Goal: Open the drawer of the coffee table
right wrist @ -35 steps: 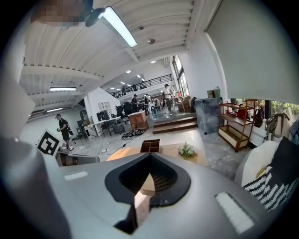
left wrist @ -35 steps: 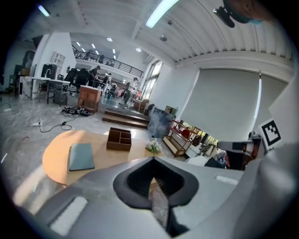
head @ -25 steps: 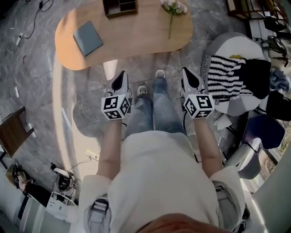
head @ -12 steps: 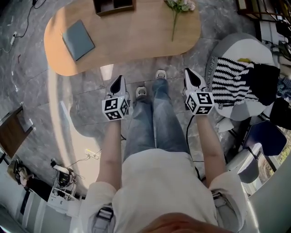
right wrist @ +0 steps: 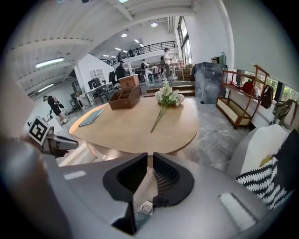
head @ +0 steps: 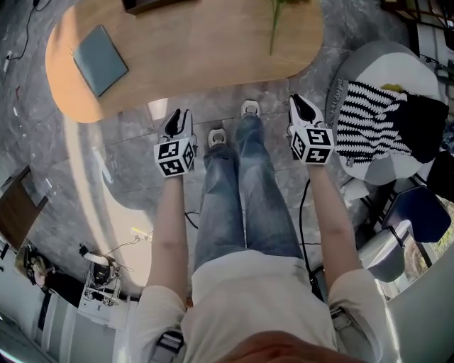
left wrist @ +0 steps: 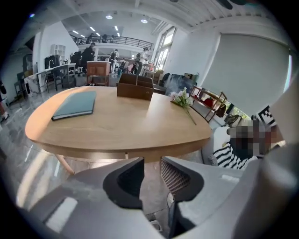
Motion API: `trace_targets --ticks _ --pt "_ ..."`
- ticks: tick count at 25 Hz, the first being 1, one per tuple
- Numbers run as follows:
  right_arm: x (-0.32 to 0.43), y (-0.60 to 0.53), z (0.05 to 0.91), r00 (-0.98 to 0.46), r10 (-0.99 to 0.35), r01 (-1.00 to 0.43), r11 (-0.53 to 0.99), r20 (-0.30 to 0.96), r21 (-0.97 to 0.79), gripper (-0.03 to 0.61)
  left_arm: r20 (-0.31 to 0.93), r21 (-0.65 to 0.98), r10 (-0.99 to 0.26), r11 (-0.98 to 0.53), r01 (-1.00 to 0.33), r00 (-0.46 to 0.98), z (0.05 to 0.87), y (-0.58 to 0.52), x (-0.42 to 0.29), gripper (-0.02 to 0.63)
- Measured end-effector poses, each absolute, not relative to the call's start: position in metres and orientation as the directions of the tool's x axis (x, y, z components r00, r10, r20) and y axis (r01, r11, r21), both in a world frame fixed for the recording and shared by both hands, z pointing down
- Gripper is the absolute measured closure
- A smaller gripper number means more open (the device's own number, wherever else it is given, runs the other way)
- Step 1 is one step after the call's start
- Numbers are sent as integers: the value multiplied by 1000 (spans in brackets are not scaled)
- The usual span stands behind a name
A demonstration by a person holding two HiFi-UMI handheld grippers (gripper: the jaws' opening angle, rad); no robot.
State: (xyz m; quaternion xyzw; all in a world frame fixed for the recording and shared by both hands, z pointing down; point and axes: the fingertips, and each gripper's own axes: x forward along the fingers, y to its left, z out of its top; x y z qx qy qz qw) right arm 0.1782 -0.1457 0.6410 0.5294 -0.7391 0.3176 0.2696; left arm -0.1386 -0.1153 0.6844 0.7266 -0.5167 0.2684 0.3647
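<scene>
The oval wooden coffee table point(head: 191, 57) stands in front of the person's feet; only its top and rim show, and I cannot pick out a drawer front. In the left gripper view the table's rim point(left wrist: 117, 147) has a short vertical seam near its middle. My left gripper point(head: 179, 117) hangs short of the table's near edge, its jaws point(left wrist: 152, 161) opening with nothing between them. My right gripper point(head: 299, 103) is level with it on the other side of the legs. Its jaws point(right wrist: 150, 156) are opening by a narrow gap and are also empty.
On the table lie a teal notebook point(head: 99, 51), a flower sprig point(head: 275, 21) and a wooden organizer point(left wrist: 135, 87). A white chair with striped cloth point(head: 376, 120) stands close at the right. The person's legs point(head: 237, 184) are between the grippers. Cables and a device point(head: 99, 276) lie at the left.
Both grippers have sunk lower in front of the table. In the head view the table has slid up toward the top edge.
</scene>
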Motion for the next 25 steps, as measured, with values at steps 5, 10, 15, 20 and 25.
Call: trace_targets --ticks 5,10,15,20,25 --pt "183 -150 680 -295 -574 -947 285 764 -152 494 788 261 -515 -219 -940 339 720 -121 -135 431" --pt "193 -155 714 -276 -544 -950 280 792 -139 437 797 249 -507 -218 -944 328 745 -133 -137 325" --pt "206 -159 741 -258 -511 -953 273 820 -130 408 805 218 -513 -212 -953 298 761 -144 -139 262" --pt "215 -166 756 -238 -503 -958 263 831 -115 360 804 192 -522 -223 -956 283 772 -153 -137 216" --pt "219 -182 762 -227 -510 -957 273 830 -94 325 788 193 -546 -216 -957 283 773 -166 -130 209"
